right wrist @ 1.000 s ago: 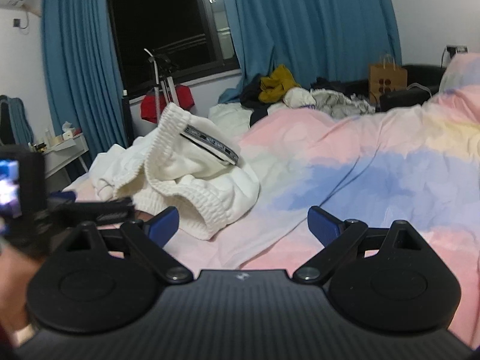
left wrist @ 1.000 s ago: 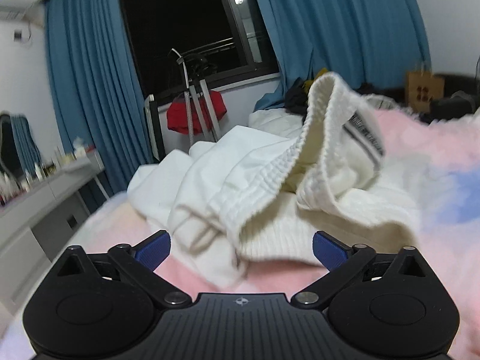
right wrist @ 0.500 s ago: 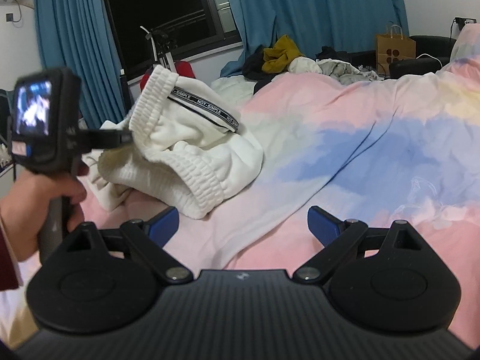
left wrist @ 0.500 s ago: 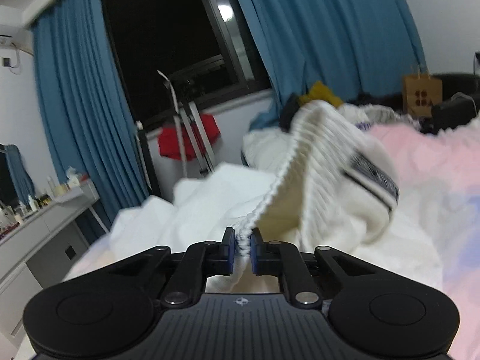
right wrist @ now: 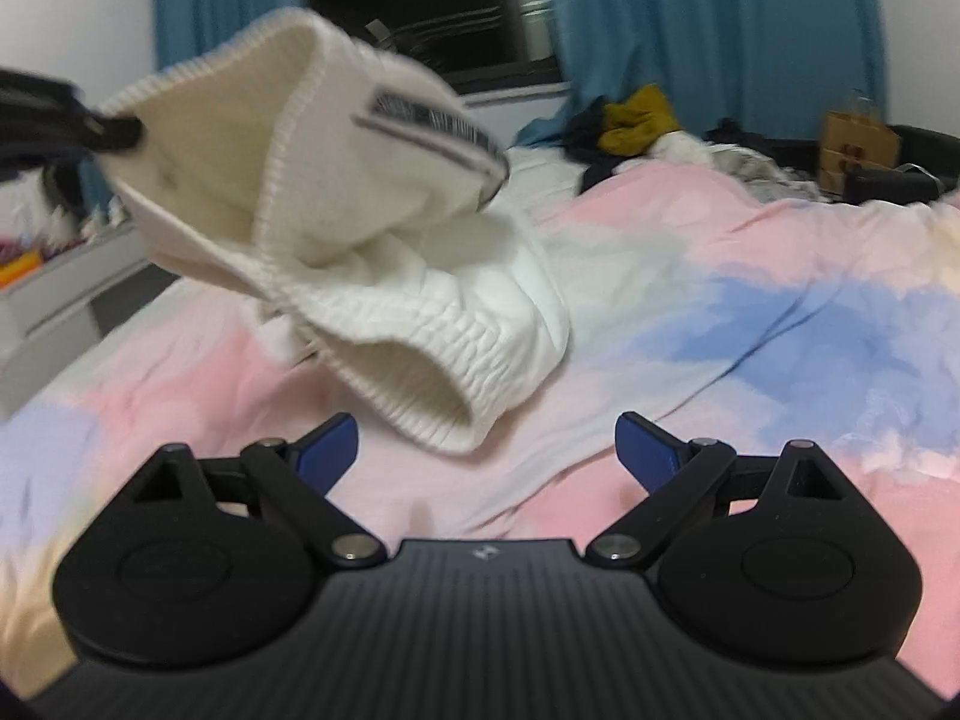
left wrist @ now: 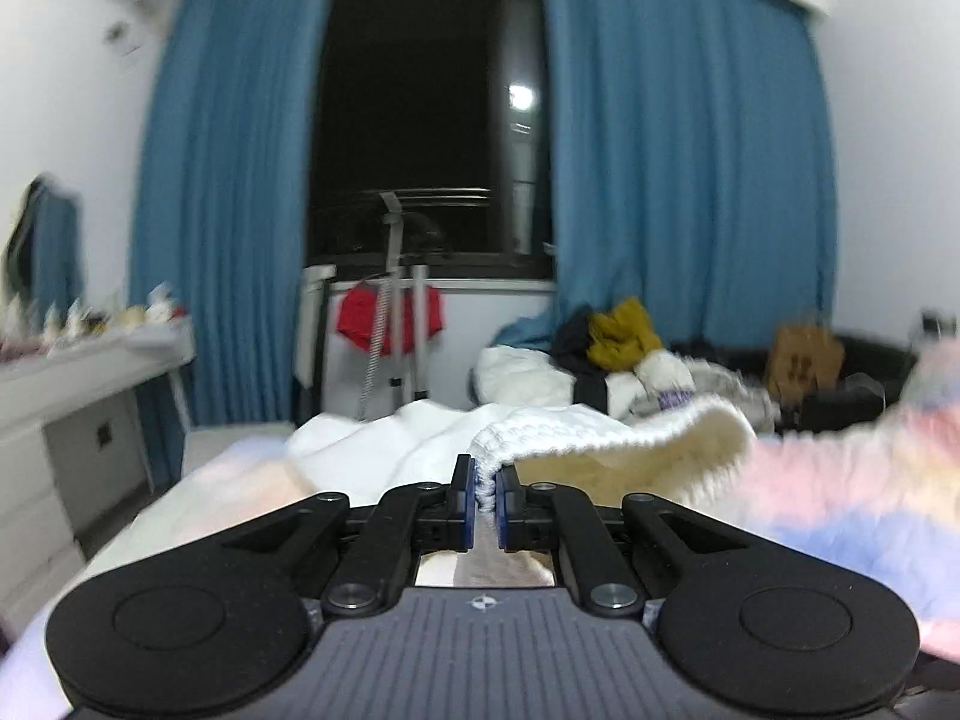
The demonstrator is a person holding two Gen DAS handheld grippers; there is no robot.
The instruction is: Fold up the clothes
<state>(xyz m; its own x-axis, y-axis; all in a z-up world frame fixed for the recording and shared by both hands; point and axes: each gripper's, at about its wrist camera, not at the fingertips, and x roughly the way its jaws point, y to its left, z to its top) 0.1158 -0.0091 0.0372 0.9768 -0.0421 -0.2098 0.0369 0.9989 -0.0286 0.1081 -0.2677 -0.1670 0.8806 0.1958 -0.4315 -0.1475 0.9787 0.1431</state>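
Observation:
A white ribbed garment [right wrist: 336, 222] with a grey woven label hangs lifted above the pink and blue duvet [right wrist: 750, 324]. My left gripper [left wrist: 486, 495] is shut on its ribbed hem [left wrist: 576, 432], the blue pads pinching the edge. In the right wrist view that left gripper [right wrist: 114, 132] shows at the far left, holding the cloth up. My right gripper [right wrist: 486, 450] stands open low over the duvet, just below a hanging ribbed opening of the garment, with nothing between its fingers.
A pile of other clothes [left wrist: 618, 354] lies at the far end of the bed. A white desk [left wrist: 78, 372] stands at the left. A brown paper bag [right wrist: 858, 138] and a dark sofa sit at the back right, under blue curtains [left wrist: 690, 150].
My left gripper closed on the garment's ribbed hem and lifted it up off the bed to the left. My right gripper stayed open and dipped slightly towards the cloth.

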